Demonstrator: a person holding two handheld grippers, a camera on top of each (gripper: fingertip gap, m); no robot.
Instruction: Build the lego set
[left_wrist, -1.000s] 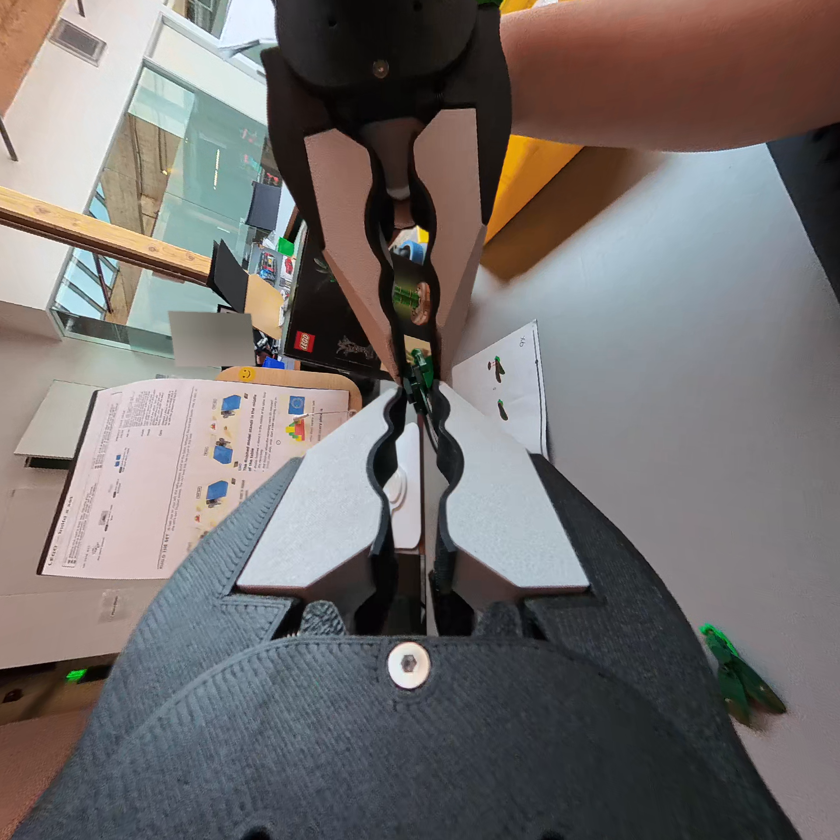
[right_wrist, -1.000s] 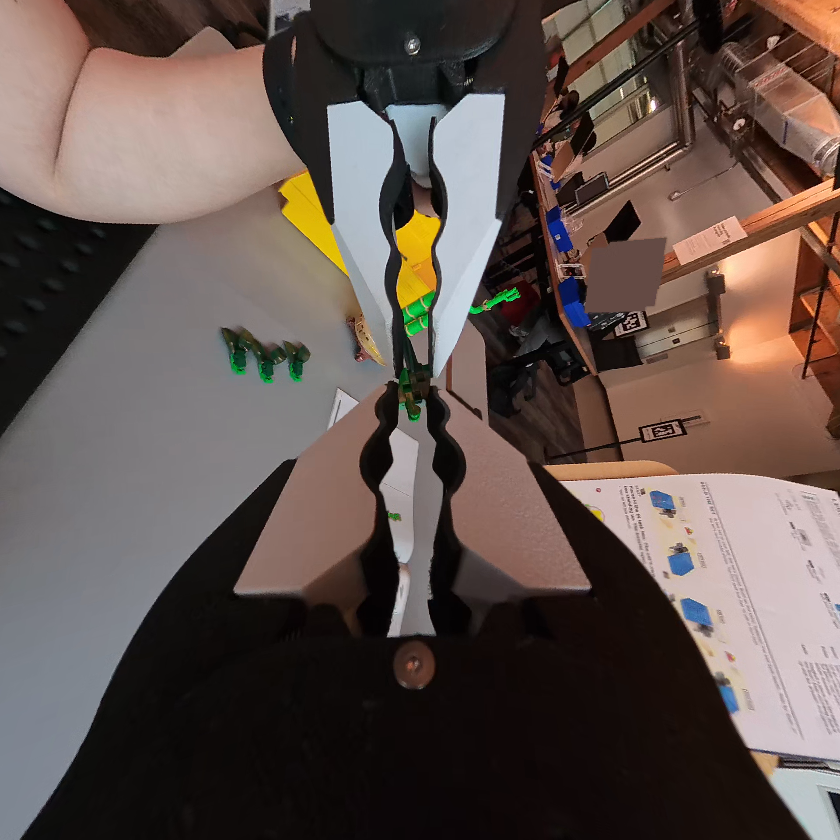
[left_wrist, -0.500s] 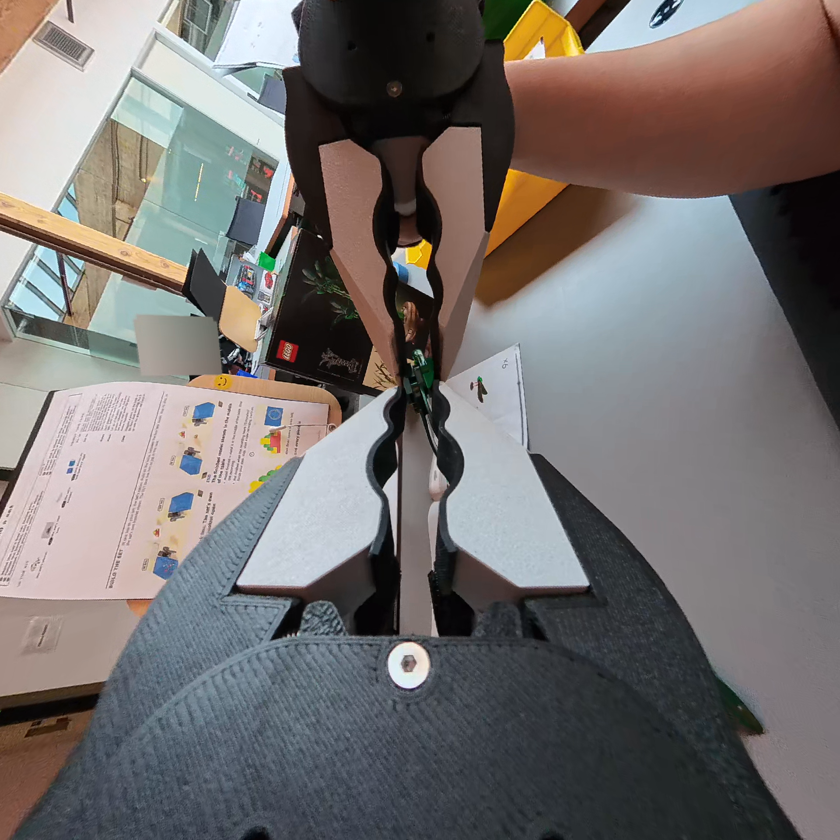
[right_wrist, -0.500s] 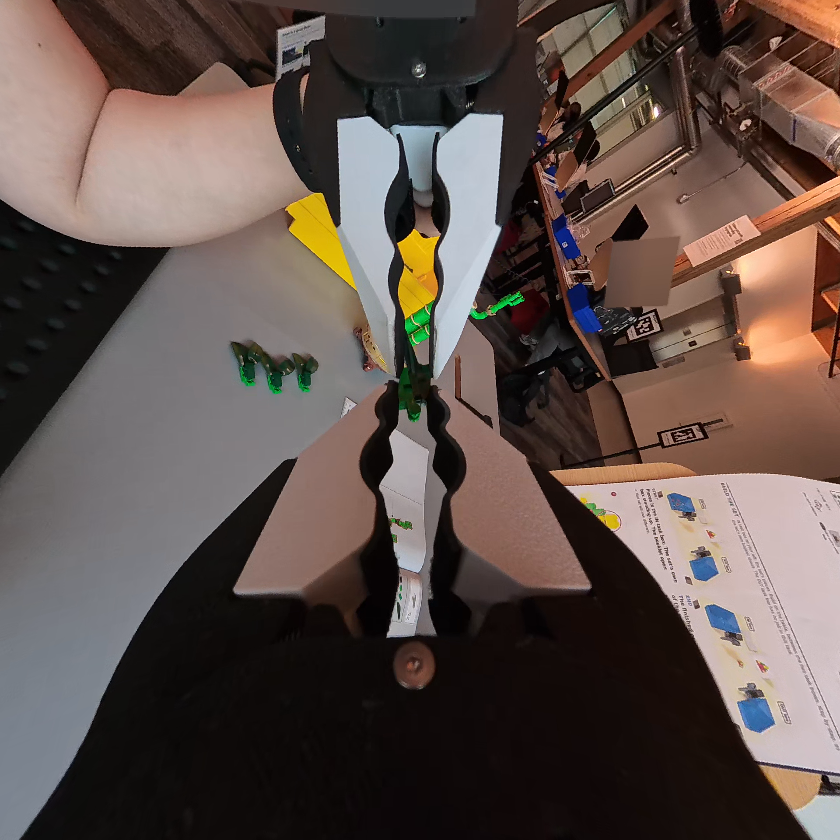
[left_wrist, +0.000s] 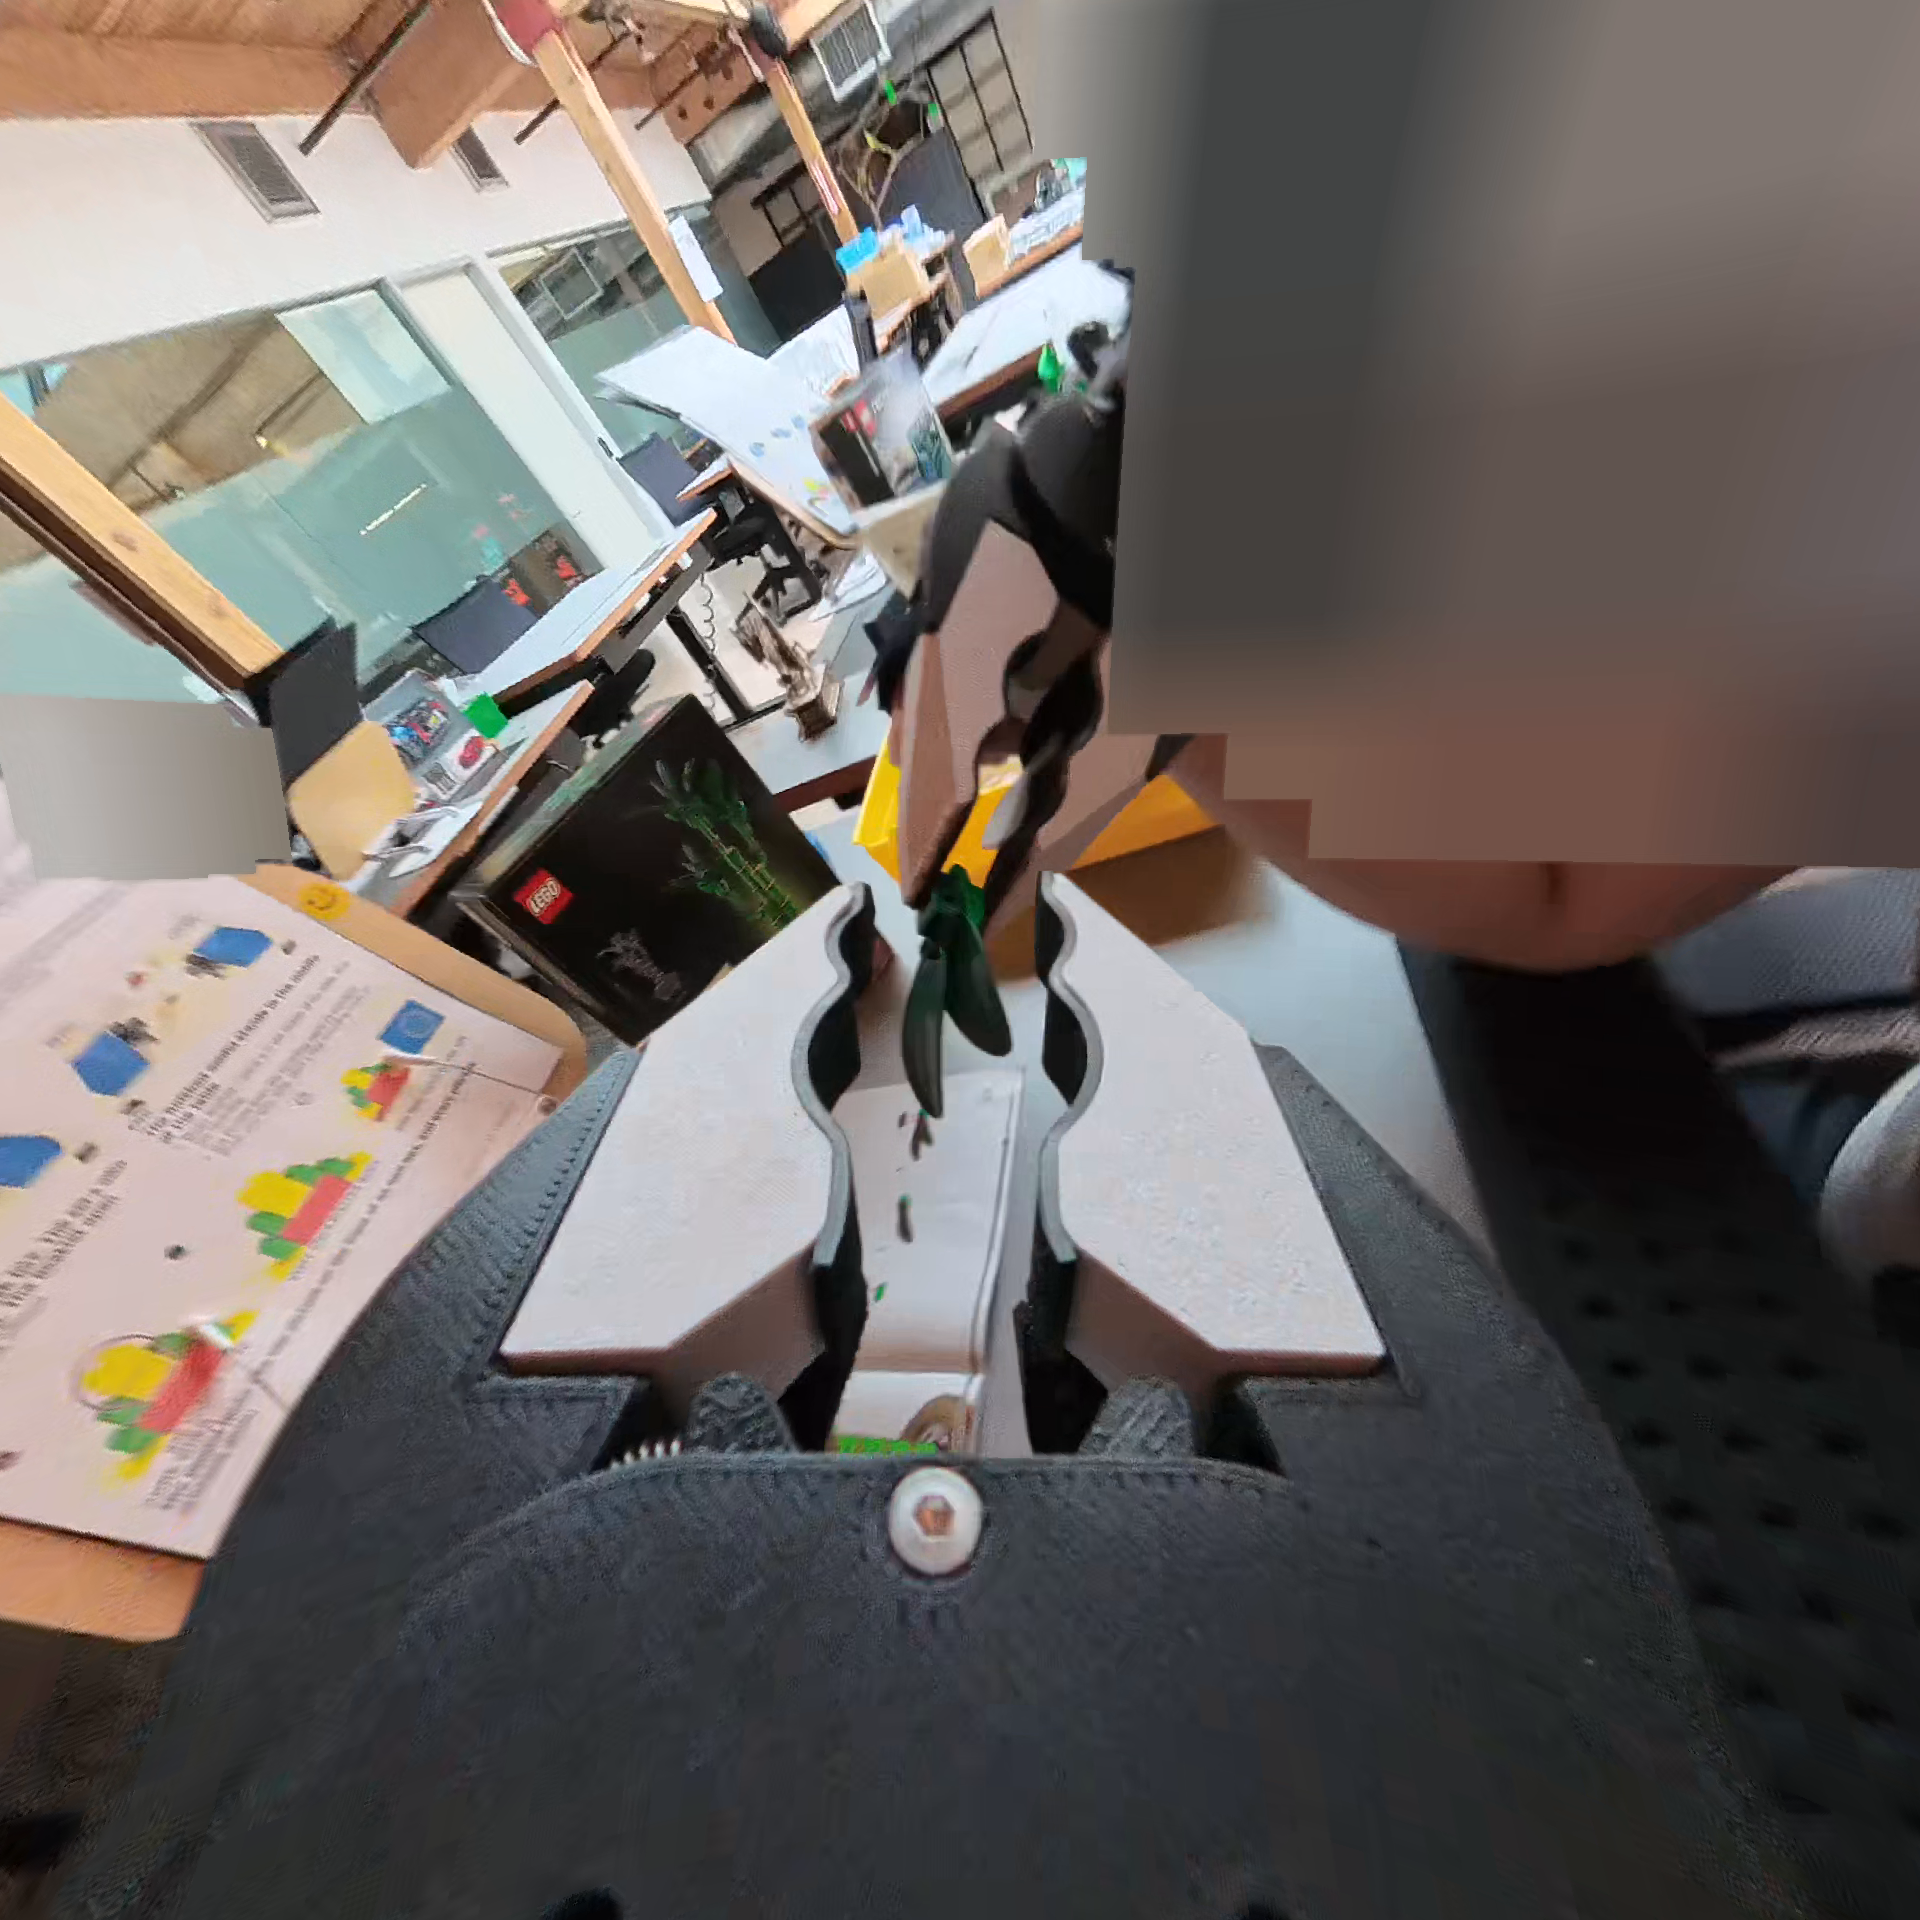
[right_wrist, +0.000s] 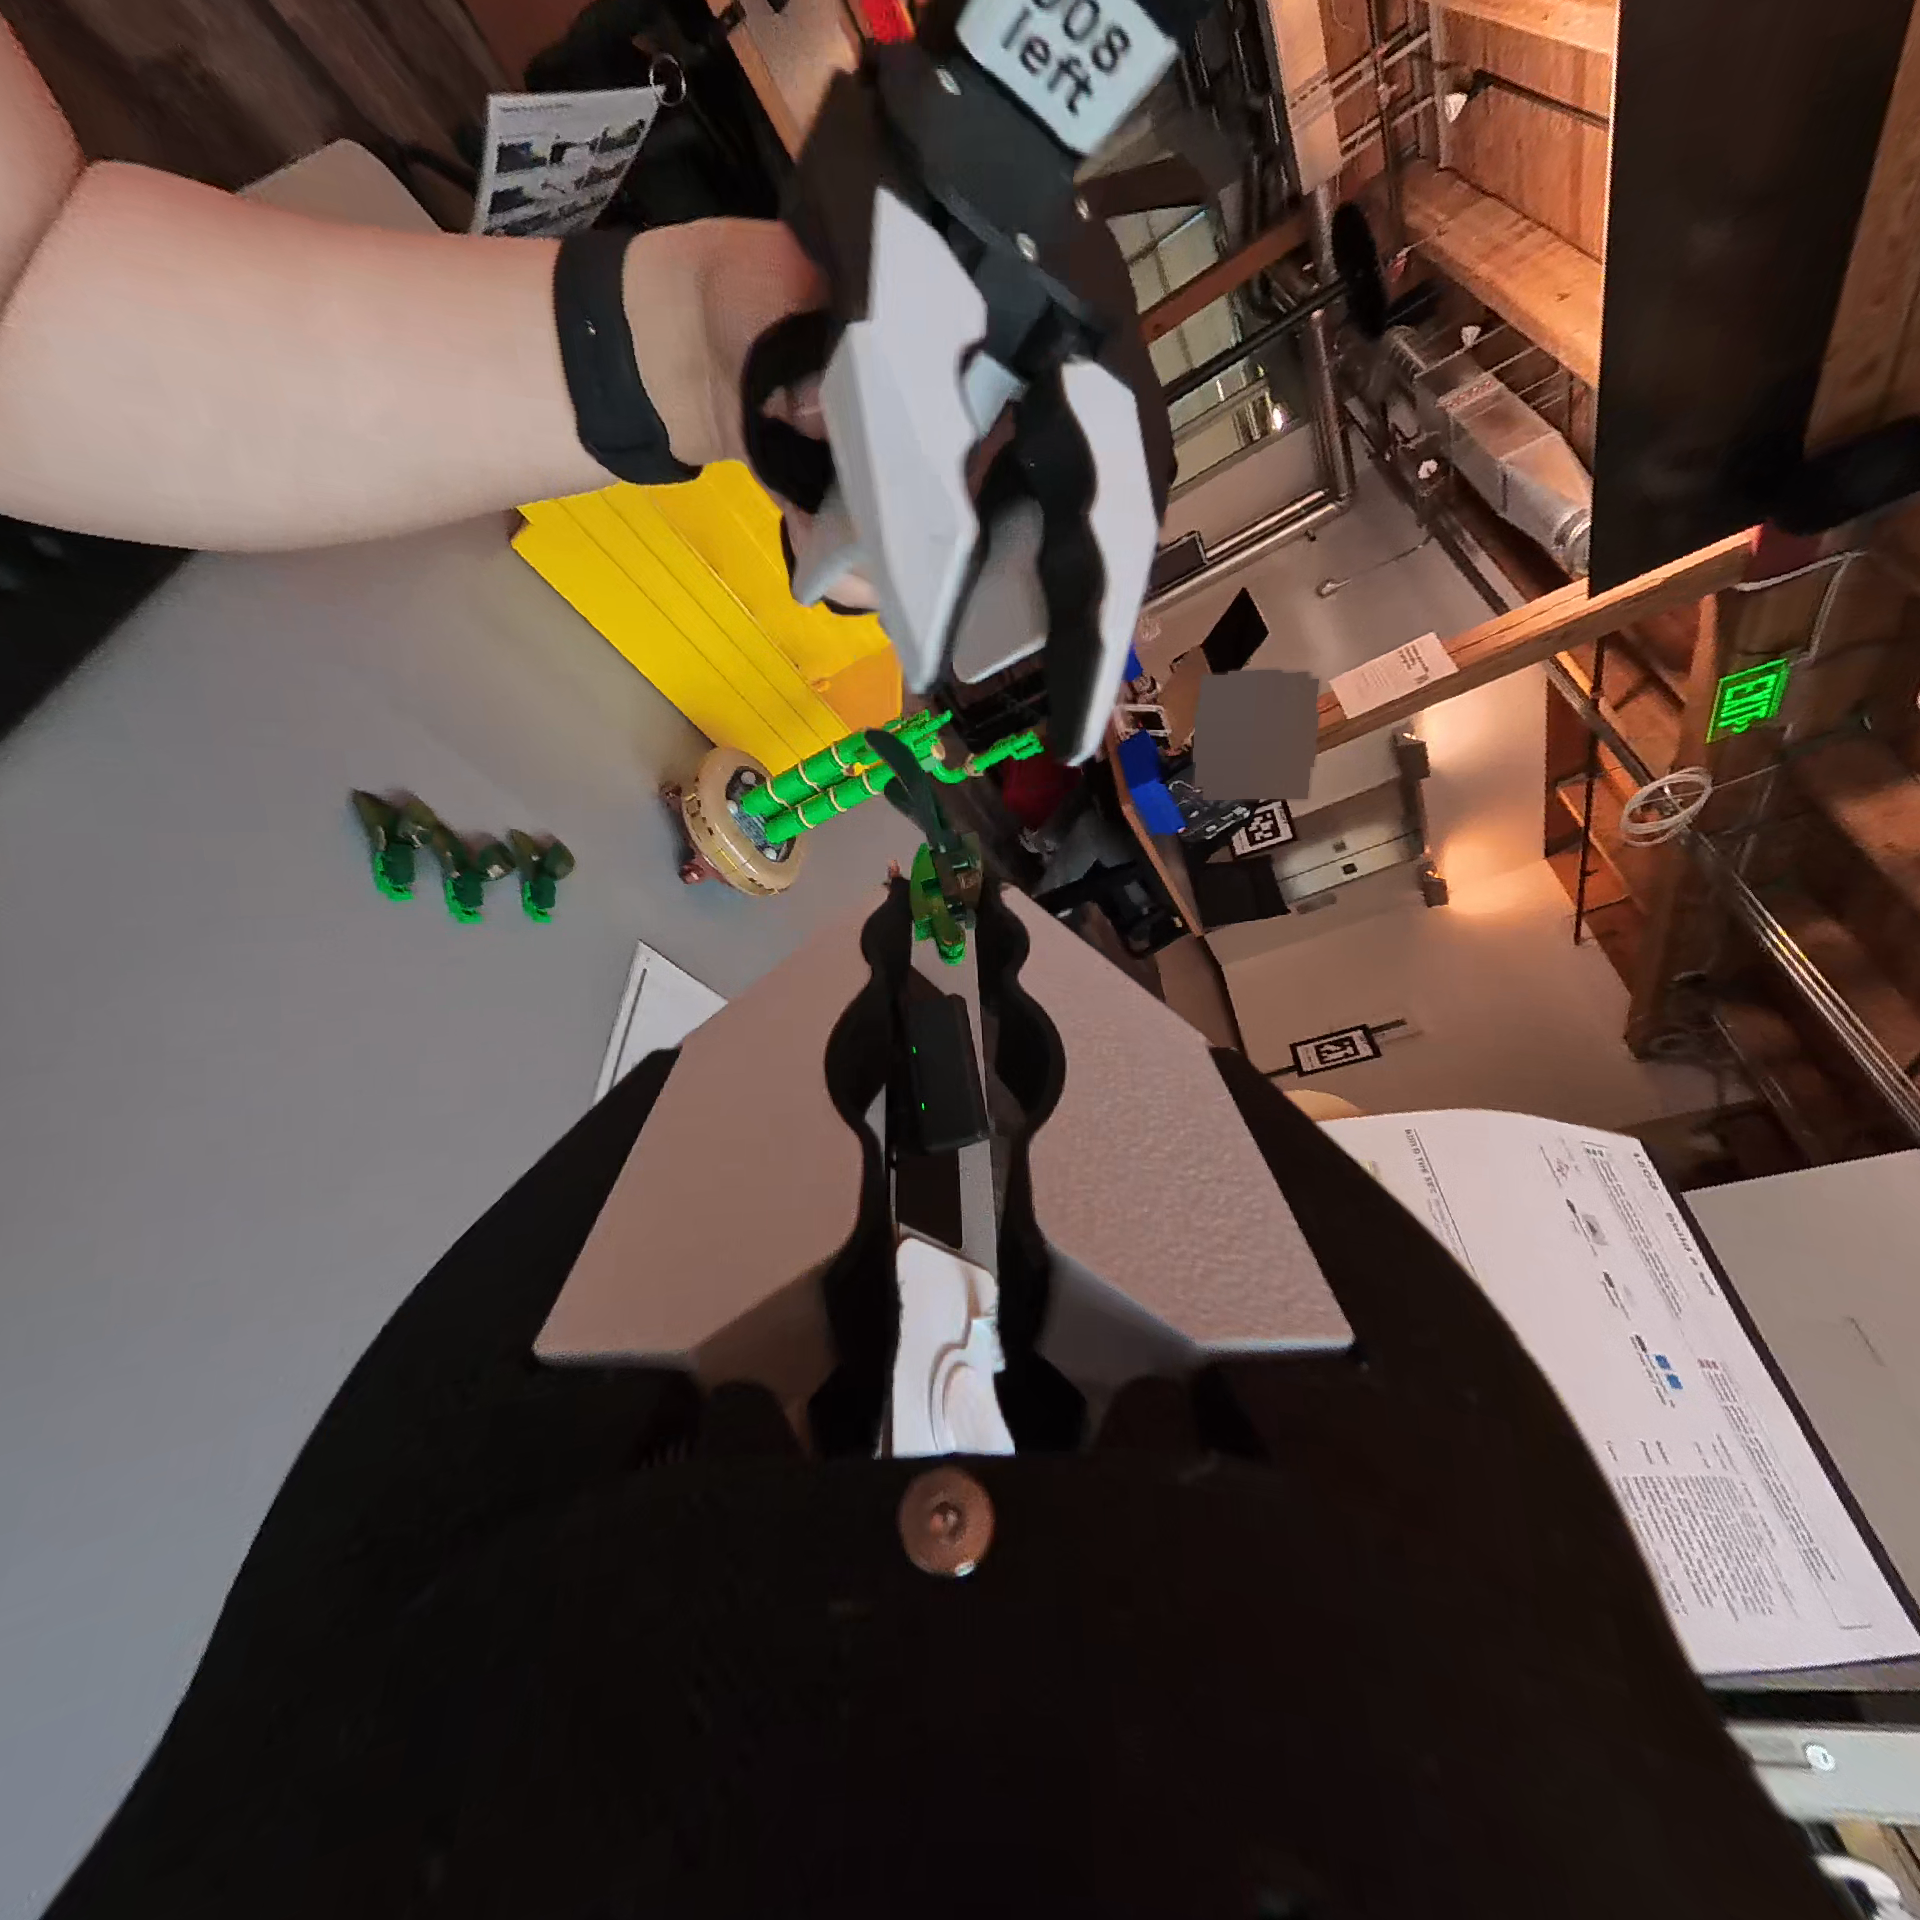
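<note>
Up off the worktop, the small green lego leaf piece (right_wrist: 940, 899) is pinched at the very tips of the right gripper (right_wrist: 940, 914), whose jaws are closed on it. Dark green blades (left_wrist: 951, 997) hang from that piece, seen in the left wrist view dangling in the gap of the left gripper (left_wrist: 951, 935). Left gripper's jaws stand apart, clamping nothing; the blades pass between its fingers (left_wrist: 717, 1122) and I cannot tell whether they touch.

From the right wrist view, the left gripper (right_wrist: 997, 717) sits just beyond the leaf piece, tilted, fingers parted, held by a bare hand (right_wrist: 707, 343) with a black wrist band (right_wrist: 603, 358).

Behind the held piece, a bright green lego bamboo stalk model on a round tan base (right_wrist: 821, 795) stands on the grey worktop (right_wrist: 208, 1039), near its far edge. Just beside it, a yellow plastic bin (right_wrist: 686, 613). Three small green leaf clusters (right_wrist: 457, 847) lie in a row, well apart from the model, toward the near side.

White instruction booklet (left_wrist: 935, 1226) lies flat below the grippers. Black lego set box (left_wrist: 665, 862) stands at the worktop's far edge. A printed sheet with coloured brick pictures (left_wrist: 208, 1174) rests on a clipboard off to the side.
</note>
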